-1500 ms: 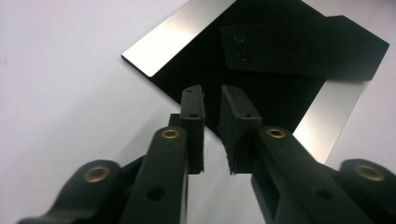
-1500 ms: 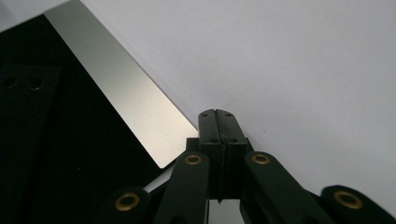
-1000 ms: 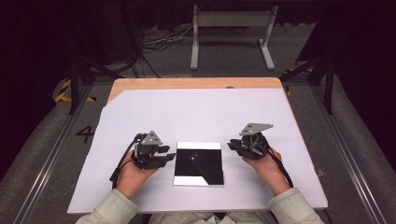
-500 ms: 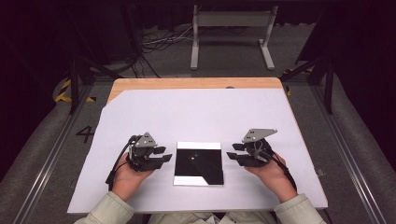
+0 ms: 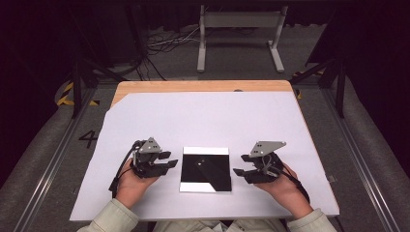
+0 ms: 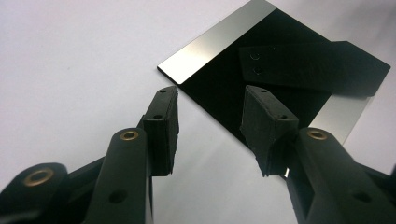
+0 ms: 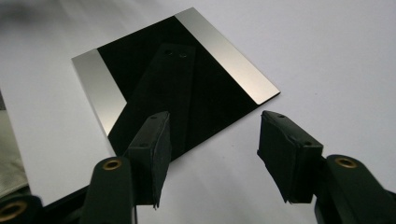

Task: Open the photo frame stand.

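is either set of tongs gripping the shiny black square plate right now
No, in the high view the left tongs and right tongs sit open on either side of the black plate, clear of its edges.

Wide bare white sheet (image 5: 208,121) beyond; flat mirror plate (image 5: 206,169) between left gripper (image 5: 163,162) and right gripper (image 5: 241,173).

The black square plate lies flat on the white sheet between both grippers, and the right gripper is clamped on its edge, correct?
Not quite. The right gripper holds nothing: the right gripper view shows its jaws open, just short of the black square plate. The rest stands.
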